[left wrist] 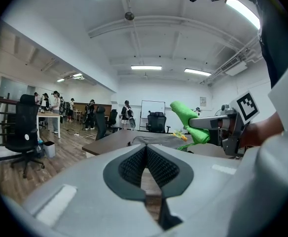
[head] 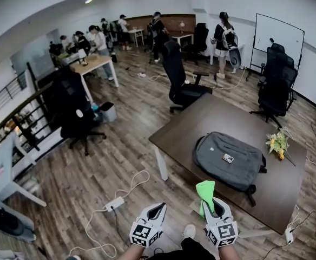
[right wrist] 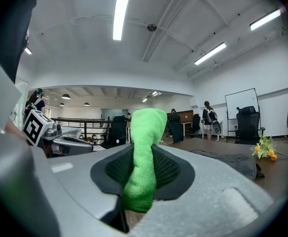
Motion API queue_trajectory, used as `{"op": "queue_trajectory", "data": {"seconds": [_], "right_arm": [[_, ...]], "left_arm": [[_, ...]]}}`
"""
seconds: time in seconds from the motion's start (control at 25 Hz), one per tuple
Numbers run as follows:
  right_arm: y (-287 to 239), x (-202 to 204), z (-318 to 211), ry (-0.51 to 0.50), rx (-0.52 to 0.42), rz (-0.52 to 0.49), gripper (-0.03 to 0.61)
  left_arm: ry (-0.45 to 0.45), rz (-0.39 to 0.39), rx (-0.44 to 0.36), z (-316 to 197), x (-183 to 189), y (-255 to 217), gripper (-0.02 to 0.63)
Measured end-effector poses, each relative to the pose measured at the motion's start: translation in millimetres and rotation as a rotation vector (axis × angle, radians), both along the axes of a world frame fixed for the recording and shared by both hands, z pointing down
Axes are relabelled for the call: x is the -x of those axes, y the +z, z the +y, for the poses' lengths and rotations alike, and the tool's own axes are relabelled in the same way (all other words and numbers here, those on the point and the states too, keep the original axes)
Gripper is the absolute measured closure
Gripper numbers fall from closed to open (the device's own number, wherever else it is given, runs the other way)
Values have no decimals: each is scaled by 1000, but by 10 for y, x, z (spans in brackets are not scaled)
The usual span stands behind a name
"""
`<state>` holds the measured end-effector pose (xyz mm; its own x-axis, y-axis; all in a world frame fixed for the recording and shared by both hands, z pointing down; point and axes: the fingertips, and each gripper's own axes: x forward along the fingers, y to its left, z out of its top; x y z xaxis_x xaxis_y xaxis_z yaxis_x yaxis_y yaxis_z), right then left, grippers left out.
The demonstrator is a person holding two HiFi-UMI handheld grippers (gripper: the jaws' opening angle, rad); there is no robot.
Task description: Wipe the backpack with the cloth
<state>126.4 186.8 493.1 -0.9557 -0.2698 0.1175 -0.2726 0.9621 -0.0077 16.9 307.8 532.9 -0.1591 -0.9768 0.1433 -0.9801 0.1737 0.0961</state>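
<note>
A grey backpack lies flat on the dark brown table, seen also as a low grey shape in the right gripper view. My right gripper is shut on a bright green cloth, held in the air short of the table's near edge. The cloth stands up between the dark pads. My left gripper hovers beside it to the left, over the floor, jaws shut with nothing between them. From the left gripper view the cloth shows at the right.
Yellow flowers lie on the table right of the backpack. A white power strip and its cable lie on the wooden floor below my left gripper. Black office chairs stand beyond the table. Several people stand at the far end.
</note>
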Motion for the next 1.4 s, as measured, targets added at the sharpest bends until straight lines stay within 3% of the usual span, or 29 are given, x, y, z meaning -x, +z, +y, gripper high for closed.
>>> {"op": "queue_trajectory", "data": {"seconds": [0.32,0.76,1.16,1.4], "right_arm": [[-111,524,-826,-52,0,-13,482],[-72,747,-1827,-89,34,-28,482],[-105,873,-2314,-76,67,-85,481],[-98,998,-2533,-47,67,-102,482]], "left_arm": [[-38,3,6,-775,396,-122,595],[-55,-15,49,-1657,690,-114,595],[-19,-57,83,-2130,785,-209,595],[53,-68,72,-2498,871,-207,595]]}}
